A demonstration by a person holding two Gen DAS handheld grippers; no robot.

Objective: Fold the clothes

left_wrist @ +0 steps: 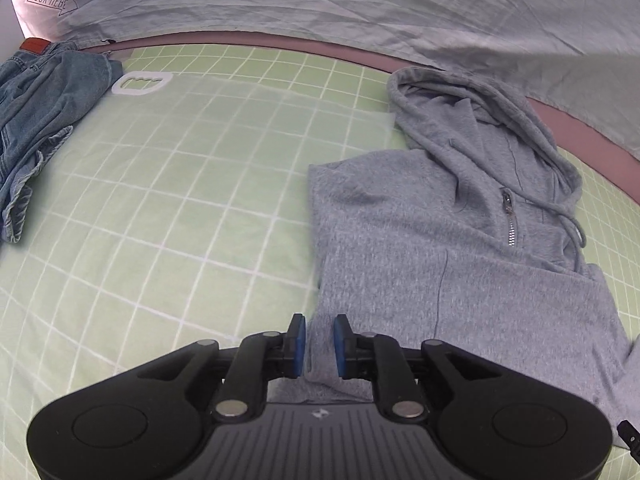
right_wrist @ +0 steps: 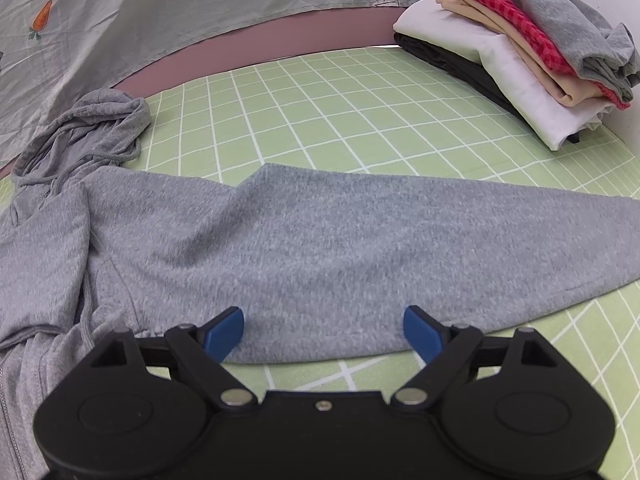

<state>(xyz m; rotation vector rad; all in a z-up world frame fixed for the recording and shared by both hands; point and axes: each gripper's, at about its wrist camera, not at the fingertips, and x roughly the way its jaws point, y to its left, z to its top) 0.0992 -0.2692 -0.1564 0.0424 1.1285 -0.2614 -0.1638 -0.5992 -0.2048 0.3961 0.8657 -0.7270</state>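
Observation:
A grey zip hoodie (left_wrist: 460,240) lies face up on the green grid mat (left_wrist: 168,208), hood toward the far side. In the left wrist view my left gripper (left_wrist: 320,344) hovers at the hoodie's near left edge. Its blue pads (left_wrist: 299,340) stand a narrow gap apart, with grey cloth showing between them, lying flat and not pinched. In the right wrist view the hoodie's sleeve (right_wrist: 400,240) stretches out to the right across the mat. My right gripper (right_wrist: 323,332) is wide open just above the sleeve's near edge, holding nothing.
Crumpled blue jeans (left_wrist: 36,120) lie at the mat's far left beside a white plastic handle (left_wrist: 142,84). A stack of folded clothes (right_wrist: 520,60) sits at the far right. A grey sheet (left_wrist: 320,0) with a carrot print drapes behind the mat.

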